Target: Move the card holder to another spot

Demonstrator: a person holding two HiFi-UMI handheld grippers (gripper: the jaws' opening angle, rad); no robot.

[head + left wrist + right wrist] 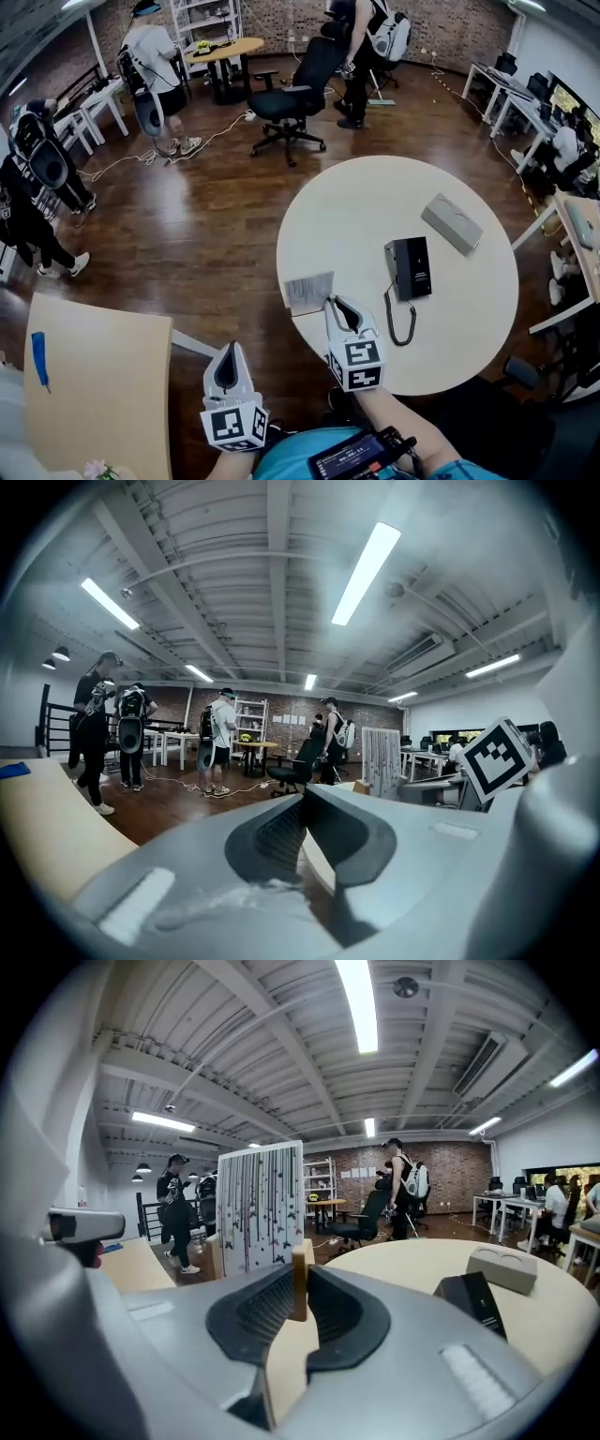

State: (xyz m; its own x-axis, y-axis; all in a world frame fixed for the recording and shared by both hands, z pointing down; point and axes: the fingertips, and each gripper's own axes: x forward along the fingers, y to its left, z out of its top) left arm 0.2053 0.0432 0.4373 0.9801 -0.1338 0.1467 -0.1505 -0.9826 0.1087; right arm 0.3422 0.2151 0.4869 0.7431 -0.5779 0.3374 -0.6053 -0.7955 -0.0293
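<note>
Ribbed right gripper [298,1290] pinching wooden card holder [300,1256], round cream table [375,216]

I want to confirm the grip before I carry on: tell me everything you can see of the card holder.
The card holder is a thin, light wooden piece standing upright, with a white card printed with dark streaks and small butterflies. The card also stands upright. The right gripper has its jaws closed on the wooden end. The holder is at the near left edge of the round cream table. Whether it rests on the table or is lifted cannot be told.
</note>
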